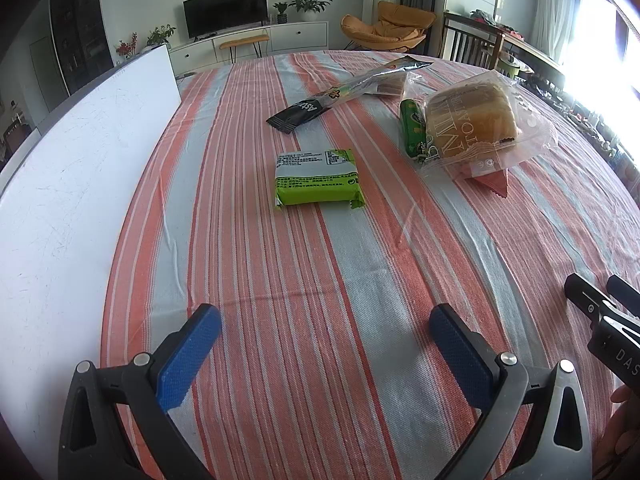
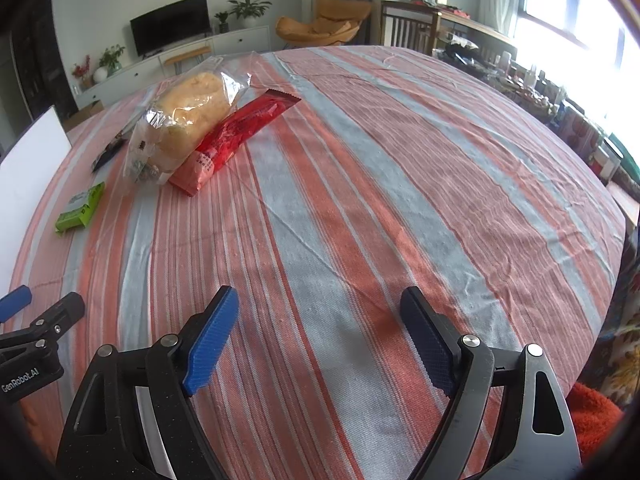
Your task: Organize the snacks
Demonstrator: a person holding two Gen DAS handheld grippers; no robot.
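left wrist view shows my left gripper (image 1: 325,354) hanging over the striped bench (image 1: 320,280), jaws spread wide with nothing between them. ahead lies the green packet (image 1: 316,178), flat and alone, well apart from the rest, so i judge it the easy first pick. further right the bread bag (image 1: 476,124) sits with a small green tube (image 1: 412,128) tucked against its side and a red wrapper's corner poking out beneath, while the long dark stick pack (image 1: 340,94) lies slantwise behind. a white board (image 1: 80,160) stands along the left edge; it may be where the snacks belong, though i cannot tell.

from the right wrist view, my right gripper (image 2: 320,344) also stands wide apart over bare cloth, holding nothing. there the red packet (image 2: 236,136) clearly lies partly under the bread bag, so the loaf leans on it; lifting the red one first would likely tip the bread
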